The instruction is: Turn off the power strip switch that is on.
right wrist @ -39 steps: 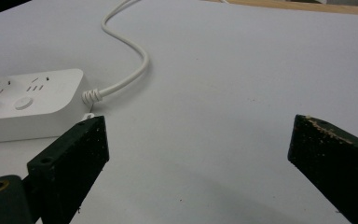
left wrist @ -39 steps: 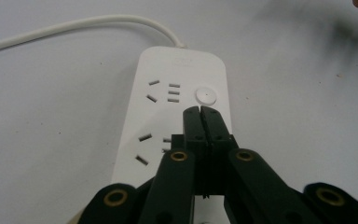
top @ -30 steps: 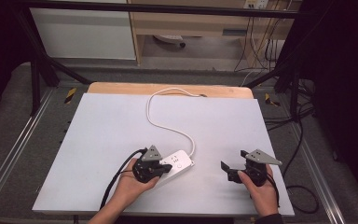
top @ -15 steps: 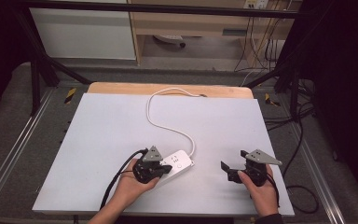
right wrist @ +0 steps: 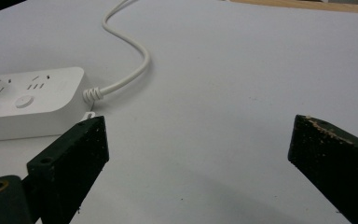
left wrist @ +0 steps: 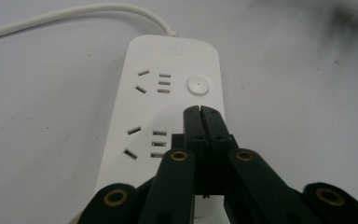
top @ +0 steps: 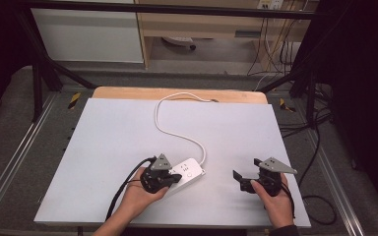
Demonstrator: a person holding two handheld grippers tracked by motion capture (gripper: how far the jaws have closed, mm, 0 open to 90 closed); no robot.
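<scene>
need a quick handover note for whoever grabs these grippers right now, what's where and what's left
Left gripper: jaws shut with nothing between them, tips over the power strip, just short of its round button. Whether the tips touch the strip is unclear.
Right gripper: jaws open and empty, held low over the table to the right of the strip.
Power strip lies flat near the front of the table; its white cable snakes off toward the far edge.
Done: left jaws lined up at the button.
Left: probably pressing the button; nothing shows it pressed yet.
</scene>
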